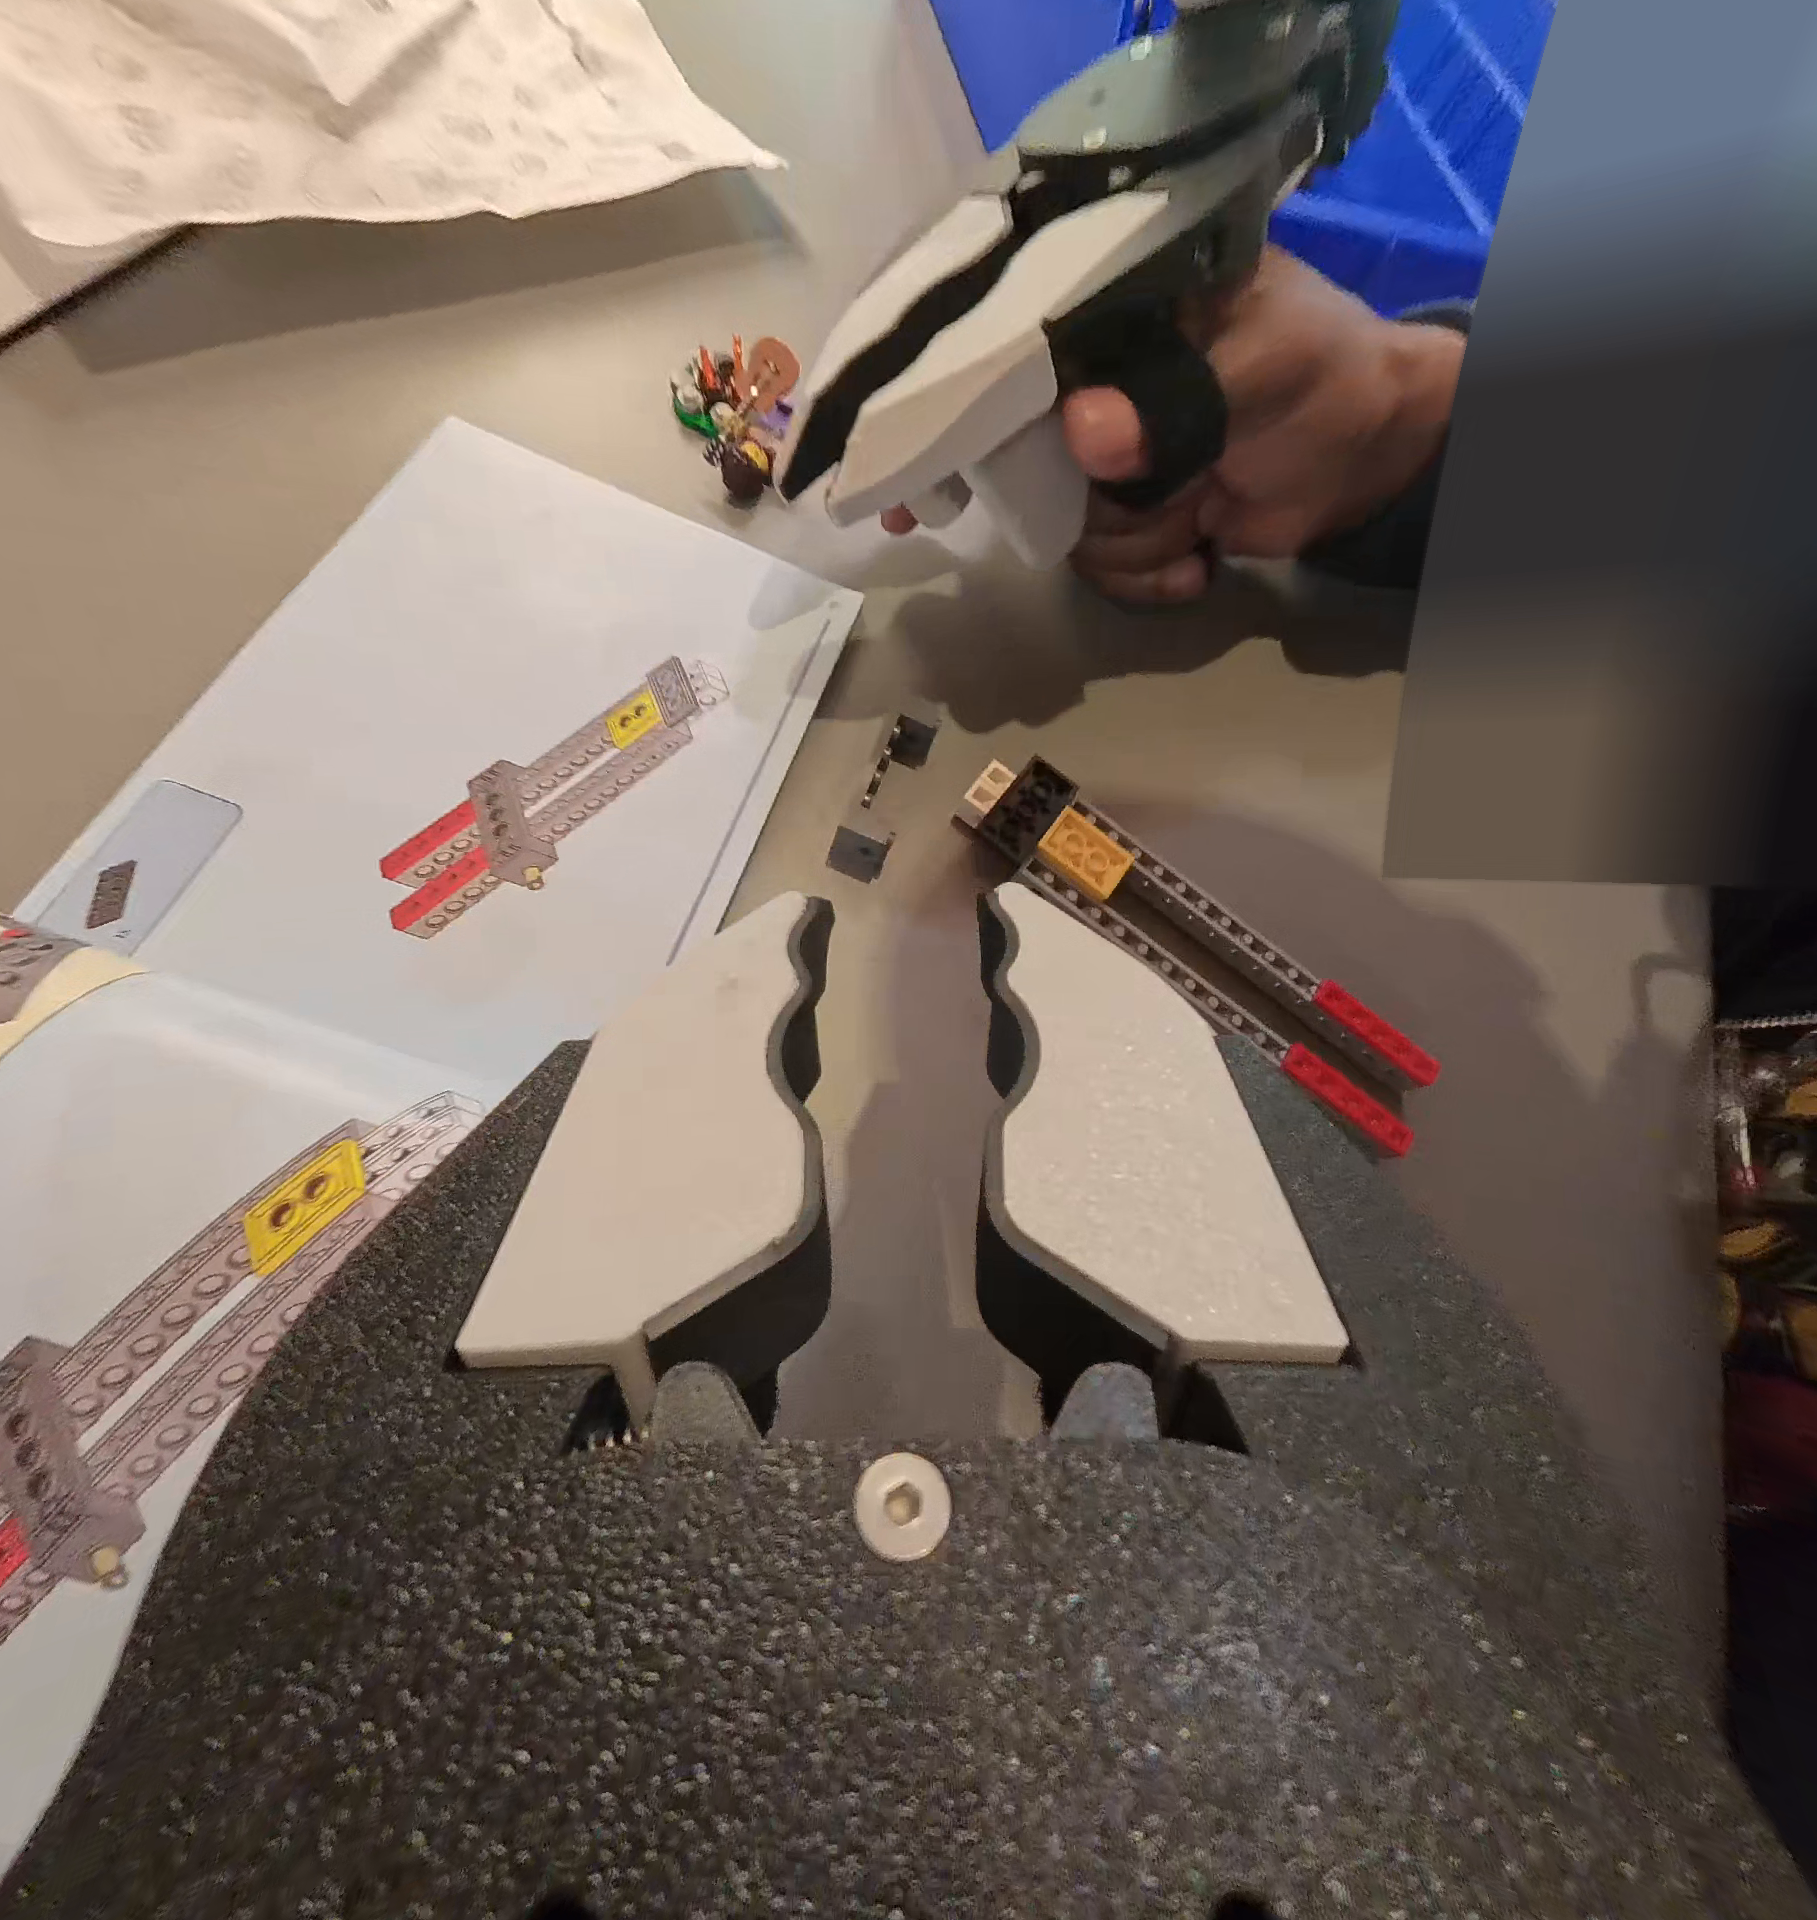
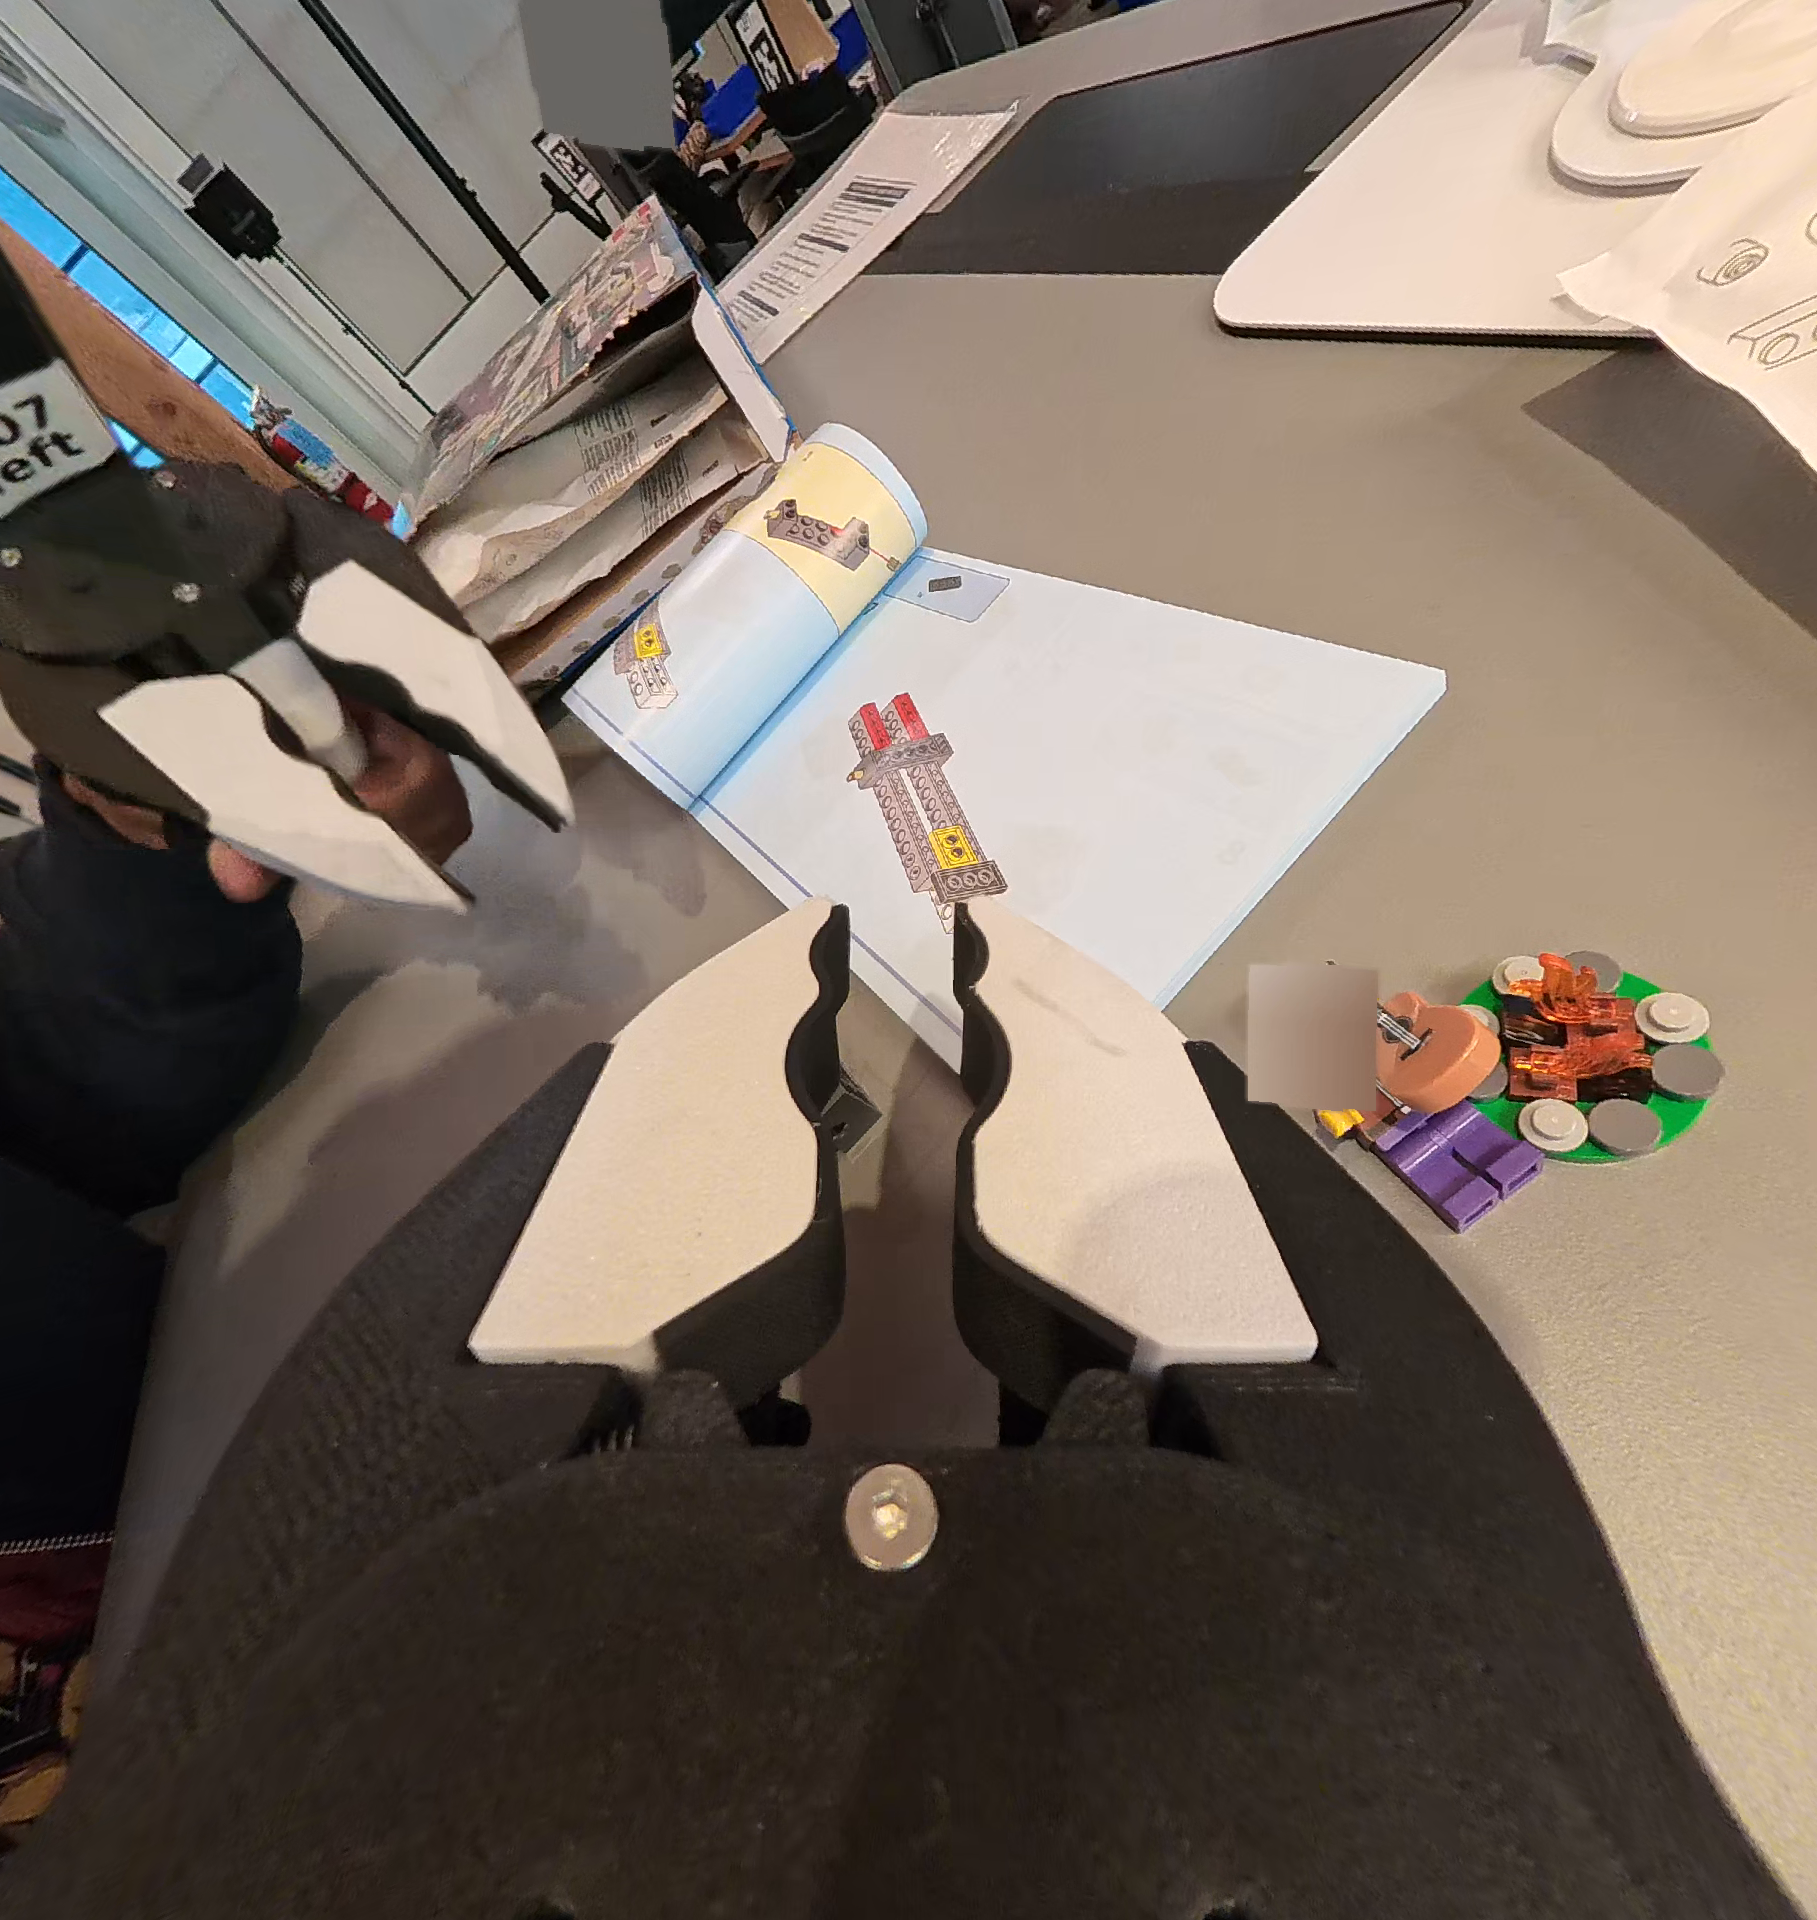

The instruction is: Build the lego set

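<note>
Brick beam (image 1: pixel 1195 935): lies flat on the grey table (image 1: pixel 1091 665), studs up for adding pieces.
Left gripper (image 1: pixel 904 914): fingers apart, empty, just beside the beam.
Right gripper (image 2: pixel 899 914): fingers apart, empty, above the open booklet (image 2: pixel 1143 748).
Small grey pieces (image 1: pixel 862 847): loose, within reach.

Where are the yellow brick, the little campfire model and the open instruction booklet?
yellow brick (image 1: pixel 1084 854), left wrist view, studded top.
campfire model (image 2: pixel 1569 1034), right wrist view, orange flames.
instruction booklet (image 2: pixel 1195 727), right wrist view, bare right page.

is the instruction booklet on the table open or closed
Open. The instruction booklet lies spread flat on the grey table, two facing pages showing printed build diagrams, with further leaves curling up at the spine.
</note>
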Demonstrator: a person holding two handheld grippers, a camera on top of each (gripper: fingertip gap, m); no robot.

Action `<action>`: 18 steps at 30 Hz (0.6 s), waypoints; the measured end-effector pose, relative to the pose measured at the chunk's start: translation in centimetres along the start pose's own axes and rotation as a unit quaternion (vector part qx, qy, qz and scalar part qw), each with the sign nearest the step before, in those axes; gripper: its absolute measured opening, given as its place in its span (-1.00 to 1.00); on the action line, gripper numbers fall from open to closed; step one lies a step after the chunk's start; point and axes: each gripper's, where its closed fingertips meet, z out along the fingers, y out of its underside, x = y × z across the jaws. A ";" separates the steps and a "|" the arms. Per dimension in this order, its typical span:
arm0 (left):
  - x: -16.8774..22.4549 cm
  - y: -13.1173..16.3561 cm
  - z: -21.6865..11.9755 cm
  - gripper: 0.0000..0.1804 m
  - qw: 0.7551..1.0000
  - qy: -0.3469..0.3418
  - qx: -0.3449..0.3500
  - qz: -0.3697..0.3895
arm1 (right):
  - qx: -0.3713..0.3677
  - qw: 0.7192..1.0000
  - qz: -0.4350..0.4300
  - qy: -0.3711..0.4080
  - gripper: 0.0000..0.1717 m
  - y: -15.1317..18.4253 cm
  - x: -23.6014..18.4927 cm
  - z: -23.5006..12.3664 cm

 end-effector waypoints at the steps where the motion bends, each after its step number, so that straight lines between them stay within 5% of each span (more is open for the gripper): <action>1: 0.1 0.3 0.4 -0.68 1.000 -0.001 -0.008 0.004 | -0.001 1.000 0.001 0.000 -0.78 0.0 0.0 0.0; 9: -0.2 0.8 1.2 -0.68 1.000 -0.013 -0.011 0.006 | 0.002 1.000 0.003 -0.004 -0.77 -0.1 0.0 -0.1; 18: -1.2 2.5 1.2 -0.68 0.991 -0.113 0.050 -0.047 | 0.012 1.000 -0.004 -0.012 -0.76 -0.3 -0.3 -0.3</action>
